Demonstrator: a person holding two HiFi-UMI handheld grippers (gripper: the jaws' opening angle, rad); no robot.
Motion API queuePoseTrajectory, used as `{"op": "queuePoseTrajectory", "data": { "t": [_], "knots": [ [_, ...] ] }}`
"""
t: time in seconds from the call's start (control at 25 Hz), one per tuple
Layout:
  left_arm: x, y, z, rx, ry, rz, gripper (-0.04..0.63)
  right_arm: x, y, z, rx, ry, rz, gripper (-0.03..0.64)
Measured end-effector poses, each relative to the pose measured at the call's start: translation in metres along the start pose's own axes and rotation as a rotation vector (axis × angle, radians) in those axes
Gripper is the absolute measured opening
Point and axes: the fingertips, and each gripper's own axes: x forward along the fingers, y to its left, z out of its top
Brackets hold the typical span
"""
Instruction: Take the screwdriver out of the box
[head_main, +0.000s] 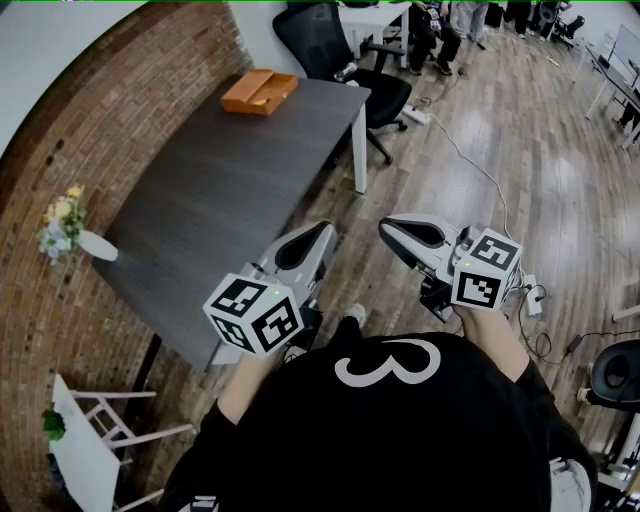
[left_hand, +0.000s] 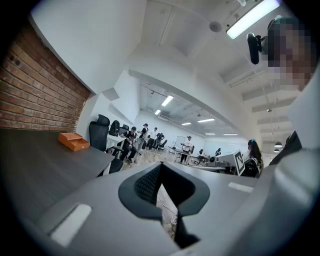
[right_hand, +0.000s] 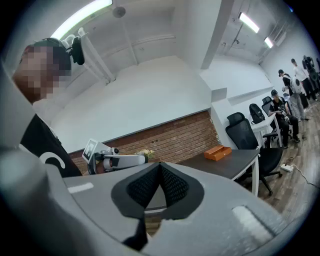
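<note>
jaws pressed together on nothing on both the left gripper (head_main: 322, 230) and the right gripper (head_main: 388, 228), held level side by side, well apart from the orange box (head_main: 259, 91) at the far end of the dark table (head_main: 220, 200).

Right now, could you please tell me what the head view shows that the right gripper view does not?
Only the head view shows the marker cube on the right gripper and a small green plant. Only the right gripper view shows the ceiling light and its own jaws shut, empty. Both show the orange box, the dark table and the left gripper.
</note>
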Motion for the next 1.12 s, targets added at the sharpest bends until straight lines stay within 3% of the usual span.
{"op": "queuePoseTrajectory", "data": {
  "t": [0.72,1.12],
  "knots": [
    [0.010,0.007,-0.010,-0.027,0.014,-0.020,0.014,0.000,-0.017,-0.010,0.058,0.019,-0.035,0.002],
    [0.055,0.060,0.000,-0.045,0.027,-0.030,0.014,0.033,-0.072,0.001,0.095,-0.010,-0.044,0.002]
  ]
}}
